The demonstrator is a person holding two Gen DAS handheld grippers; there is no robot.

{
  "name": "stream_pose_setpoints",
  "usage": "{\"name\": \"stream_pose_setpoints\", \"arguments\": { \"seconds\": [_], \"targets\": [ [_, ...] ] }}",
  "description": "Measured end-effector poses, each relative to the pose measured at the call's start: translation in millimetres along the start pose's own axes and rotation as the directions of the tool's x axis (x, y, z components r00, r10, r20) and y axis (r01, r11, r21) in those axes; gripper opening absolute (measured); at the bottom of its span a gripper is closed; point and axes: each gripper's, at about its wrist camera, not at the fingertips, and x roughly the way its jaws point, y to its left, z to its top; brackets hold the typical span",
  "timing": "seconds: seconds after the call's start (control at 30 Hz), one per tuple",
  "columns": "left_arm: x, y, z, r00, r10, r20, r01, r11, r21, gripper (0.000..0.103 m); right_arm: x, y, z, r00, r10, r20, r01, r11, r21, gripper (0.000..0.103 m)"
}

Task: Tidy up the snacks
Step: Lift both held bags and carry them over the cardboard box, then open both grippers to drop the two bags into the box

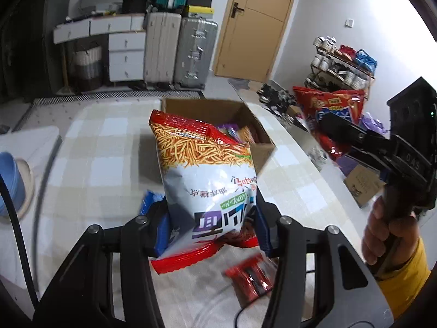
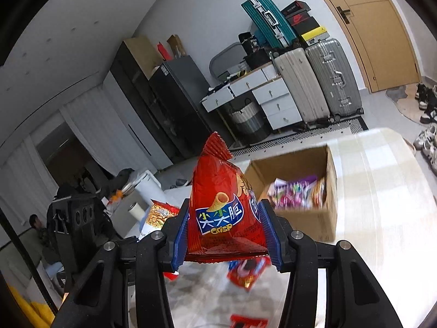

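Left claw (image 1: 210,229) is clamped on the lower part of a noodle-snack bag (image 1: 207,169), blue pads pinching it from both sides, bag standing up tall between the fingers and off the table. Just beyond that claw, dead ahead, sits the box (image 1: 262,153), open-topped, with purple and orange packets already inside. Below and a touch right of the claw, a small red pack (image 1: 251,273) lies loose on the checked cloth (image 1: 103,150). Swing right and there's the right claw (image 2: 222,235), also clamped, this one on a red crisp bag (image 2: 218,205), gripped low with its crimped top pointing up. From that claw the box (image 2: 325,216) lies ahead and to the right, near but not under it. So both bags are airborne and this reads as the carry step, snacks heading for the box. Next move, by my reckoning: bring each bag over the open top, tip it down and part the pads, one claw at a time so they don't crowd each other. The tall noodle bag may need laying flat to fit.
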Motion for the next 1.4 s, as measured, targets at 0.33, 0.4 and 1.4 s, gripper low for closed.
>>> {"name": "stream_pose_setpoints", "arguments": {
  "seconds": [0.33,0.4,1.4],
  "targets": [
    [23.5,0.0,90.7,0.998,-0.021,0.059,0.021,1.000,-0.003,0.047,39.6,-31.1,57.5,0.999,-0.039,-0.009,0.040,0.997,0.071,0.048],
    [44.0,-0.8,109.2,0.999,-0.017,0.033,0.016,1.000,0.014,0.047,47.8,-35.6,66.8,0.999,-0.052,-0.010,0.053,0.996,0.067,0.048],
    [296.3,7.3,134.9,0.962,-0.014,-0.274,0.046,0.993,0.111,0.048,189.0,-116.5,66.2,0.935,-0.224,-0.277,0.236,0.972,0.011,0.049]
  ]
}}
